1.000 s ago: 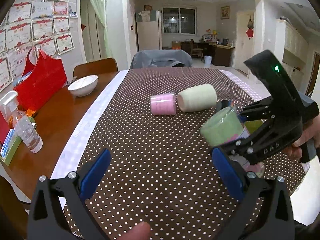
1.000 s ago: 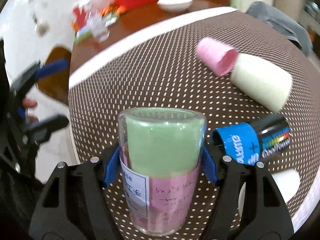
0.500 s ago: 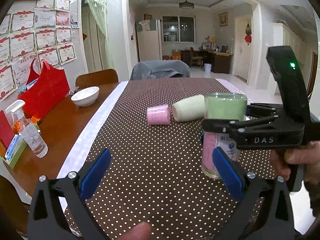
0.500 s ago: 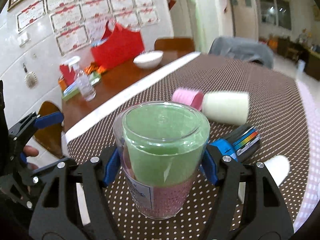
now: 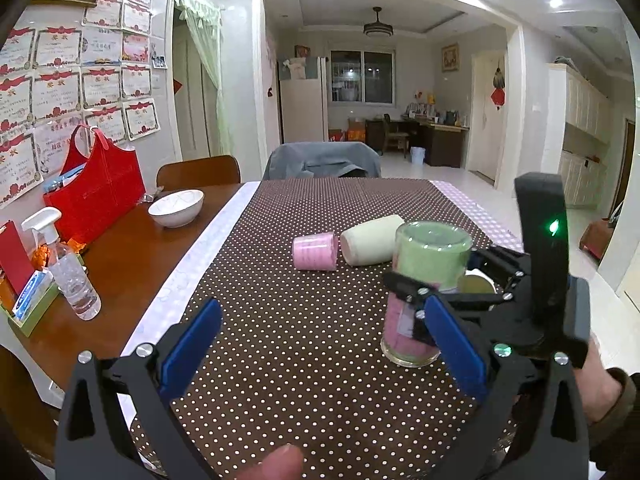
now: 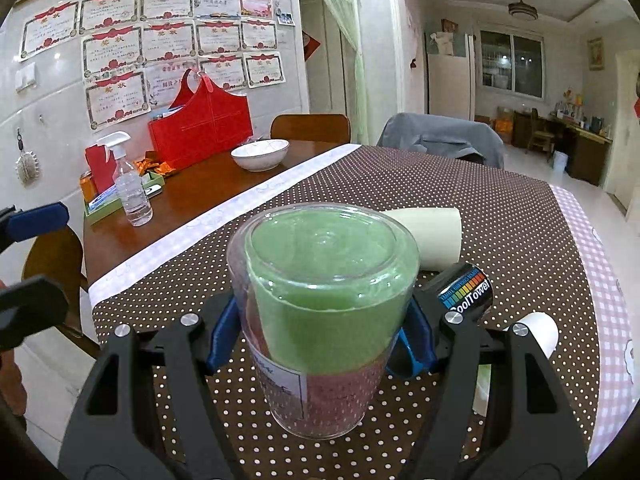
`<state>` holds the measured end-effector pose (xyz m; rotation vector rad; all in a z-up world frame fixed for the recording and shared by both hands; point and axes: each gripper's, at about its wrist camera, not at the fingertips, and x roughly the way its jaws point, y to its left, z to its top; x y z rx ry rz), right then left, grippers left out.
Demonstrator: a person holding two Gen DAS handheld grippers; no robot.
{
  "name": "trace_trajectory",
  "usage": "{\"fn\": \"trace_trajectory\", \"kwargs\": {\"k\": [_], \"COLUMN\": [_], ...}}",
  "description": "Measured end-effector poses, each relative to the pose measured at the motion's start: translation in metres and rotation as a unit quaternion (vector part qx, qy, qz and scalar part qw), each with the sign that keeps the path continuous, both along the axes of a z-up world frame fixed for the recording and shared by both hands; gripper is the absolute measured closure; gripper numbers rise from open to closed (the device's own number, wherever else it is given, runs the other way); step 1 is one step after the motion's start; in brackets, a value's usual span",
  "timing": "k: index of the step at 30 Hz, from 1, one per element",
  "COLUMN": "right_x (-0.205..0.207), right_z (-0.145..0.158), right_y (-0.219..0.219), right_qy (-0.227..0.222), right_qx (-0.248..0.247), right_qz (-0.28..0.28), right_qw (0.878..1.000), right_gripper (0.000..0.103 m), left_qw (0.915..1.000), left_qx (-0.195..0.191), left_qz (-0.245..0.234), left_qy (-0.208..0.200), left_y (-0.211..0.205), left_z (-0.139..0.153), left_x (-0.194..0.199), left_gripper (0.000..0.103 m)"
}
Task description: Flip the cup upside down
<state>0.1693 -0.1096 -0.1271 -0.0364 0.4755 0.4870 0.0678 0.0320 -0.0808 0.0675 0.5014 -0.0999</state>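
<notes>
On the brown polka-dot tabletop (image 5: pixel 304 360), the right tongs (image 6: pixel 322 336) are clamping the clear plastic cup with green and pink paper lining (image 6: pixel 324 312) between their blue pads (image 6: pixel 412 344), which are pressing on its sides. The cup is standing inverted, closed base upward and rim seemingly resting on the cloth, though the contact is hard to confirm. The left tongs (image 5: pixel 320 350) are hanging wide open and empty, just beside the cup. A pink cylinder (image 5: pixel 315 251) and a cream cylinder (image 5: pixel 372 240) are lying behind. Compared with a second ago, the cup is no longer tilting in the air but sitting upright on the table.
</notes>
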Motion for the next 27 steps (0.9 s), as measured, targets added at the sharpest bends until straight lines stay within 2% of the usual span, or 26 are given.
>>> {"fn": "trace_trajectory", "kwargs": {"k": [4, 13, 16, 18, 20, 27], "right_x": [-0.002, -0.004, -0.010, -0.012, -0.015, -0.021], "right_z": [-0.007, -0.022, -0.019, -0.016, -0.011, 0.008], "right_y": [0.008, 0.012, 0.009, 0.007, 0.005, -0.003], "right_qy": [-0.005, 0.022, 0.021, 0.023, 0.025, 0.037], "right_qx": [-0.017, -0.035, -0.029, -0.021, -0.015, 0.013], "right_qz": [0.001, 0.009, 0.011, 0.012, 0.013, 0.009], "right_qw": [1.000, 0.999, 0.999, 0.999, 0.999, 0.999], "right_gripper": [0.035, 0.034, 0.024, 0.012, 0.006, 0.006], "left_qw": [1.0000, 0.9999, 0.9999, 0.9999, 0.9998, 0.9996], "left_qx": [-0.002, 0.000, -0.001, -0.002, -0.002, -0.003], "left_qz": [0.003, 0.002, 0.001, 0.000, -0.001, -0.009], "left_qy": [-0.005, -0.012, -0.014, -0.016, -0.018, -0.026], "left_y": [0.000, -0.002, -0.003, -0.003, -0.004, -0.008], "left_z": [0.003, 0.008, 0.010, 0.012, 0.013, 0.020], "left_x": [-0.004, -0.008, -0.011, -0.011, -0.013, -0.018], "left_gripper": [0.004, 0.004, 0.004, 0.004, 0.004, 0.004]}}
